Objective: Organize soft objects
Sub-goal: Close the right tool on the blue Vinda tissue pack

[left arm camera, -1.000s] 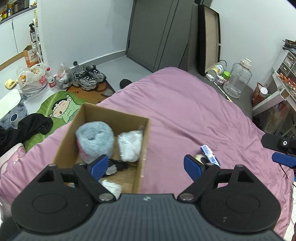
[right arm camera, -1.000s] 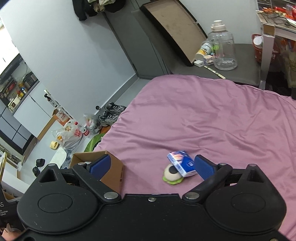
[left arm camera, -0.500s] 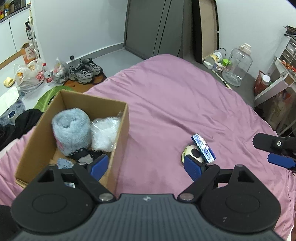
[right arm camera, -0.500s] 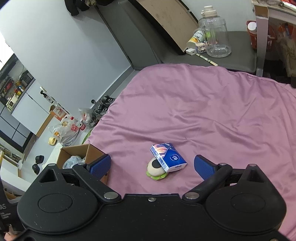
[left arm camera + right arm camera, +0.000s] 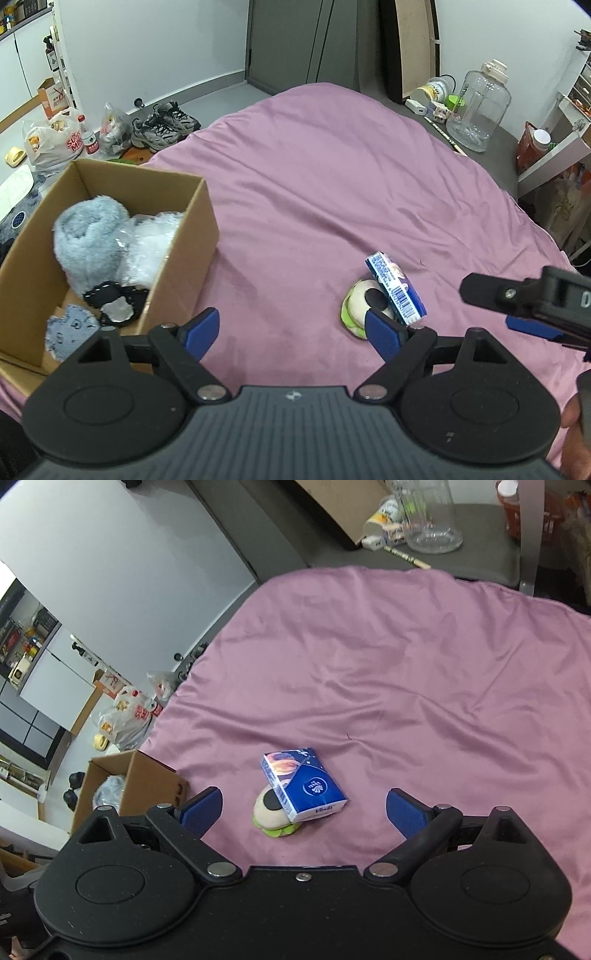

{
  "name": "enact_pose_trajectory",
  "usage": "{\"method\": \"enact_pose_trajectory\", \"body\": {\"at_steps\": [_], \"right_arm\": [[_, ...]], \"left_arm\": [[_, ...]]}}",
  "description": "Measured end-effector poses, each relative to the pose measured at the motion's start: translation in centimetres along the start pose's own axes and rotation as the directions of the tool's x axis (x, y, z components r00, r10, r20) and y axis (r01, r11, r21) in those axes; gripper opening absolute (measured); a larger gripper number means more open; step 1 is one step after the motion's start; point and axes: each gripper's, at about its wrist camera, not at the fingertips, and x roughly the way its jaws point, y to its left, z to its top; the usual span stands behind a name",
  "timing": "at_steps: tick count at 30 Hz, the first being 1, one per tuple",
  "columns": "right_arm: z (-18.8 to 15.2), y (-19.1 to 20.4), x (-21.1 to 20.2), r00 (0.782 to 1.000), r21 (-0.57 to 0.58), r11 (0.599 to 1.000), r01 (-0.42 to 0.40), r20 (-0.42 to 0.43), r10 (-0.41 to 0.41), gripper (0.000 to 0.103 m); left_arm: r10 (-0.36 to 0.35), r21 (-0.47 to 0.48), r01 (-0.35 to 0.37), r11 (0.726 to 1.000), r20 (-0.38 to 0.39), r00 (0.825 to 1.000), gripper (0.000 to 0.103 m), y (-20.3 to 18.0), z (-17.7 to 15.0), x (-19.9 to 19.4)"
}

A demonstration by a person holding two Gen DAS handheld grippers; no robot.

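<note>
A blue tissue pack (image 5: 395, 288) leans on a cream and green plush toy (image 5: 358, 306) on the pink bed sheet (image 5: 332, 184). My left gripper (image 5: 290, 325) hangs above the sheet, its jaws wide and closing slightly with nothing between them; the plush lies just beyond its right fingertip. The right gripper (image 5: 303, 801) is open over the sheet, with the tissue pack (image 5: 304, 784) and plush (image 5: 269, 814) just ahead between its fingers, untouched. A cardboard box (image 5: 184, 236) on the left holds a grey-blue fluffy roll (image 5: 88, 236), a white fluffy bundle (image 5: 151, 240) and small cloth pieces.
Past the bed's far left edge, shoes (image 5: 162, 125) and plastic bags (image 5: 51, 144) lie on the floor. A clear water jug (image 5: 478, 110) stands on a grey surface at the far right. The right gripper's arm (image 5: 524, 295) reaches in from the right of the left wrist view.
Both grippers have come down toward the bed, and the tissue pack and plush now look larger and nearer. The left view has slid right, away from over the box.
</note>
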Motion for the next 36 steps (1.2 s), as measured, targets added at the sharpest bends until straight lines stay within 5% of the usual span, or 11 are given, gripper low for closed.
{"method": "enact_pose_trajectory", "body": {"at_steps": [17, 27, 30, 31, 36], "right_arm": [[0.2, -2.7, 7.3, 0.99, 0.026, 0.999, 0.027, -0.14, -0.023, 0.089], [0.2, -1.6, 8.5, 0.995, -0.071, 0.996, 0.053, -0.085, -0.059, 0.087], [0.3, -1.2, 8.6, 0.997, -0.105, 0.994, 0.042, -0.062, -0.049, 0.06], [0.4, -1.4, 8.7, 0.996, -0.097, 0.995, 0.026, -0.078, -0.034, 0.029], [0.5, -1.8, 8.2, 0.995, -0.074, 0.997, 0.007, -0.103, -0.014, 0.024]], "left_arm": [[0.022, -0.068, -0.026, 0.997, -0.062, 0.998, 0.083, 0.1, 1.0, 4.8], [0.009, -0.097, -0.015, 0.995, -0.063, 0.998, 0.081, 0.1, 1.8, 5.9], [0.011, -0.096, -0.017, 0.995, -0.061, 0.998, 0.081, 0.1, 1.9, 6.0], [0.01, -0.098, -0.016, 0.995, -0.064, 0.998, 0.081, 0.1, 1.9, 6.0], [0.008, -0.103, -0.015, 0.995, -0.067, 0.998, 0.081, 0.1, 1.7, 5.9]]}}
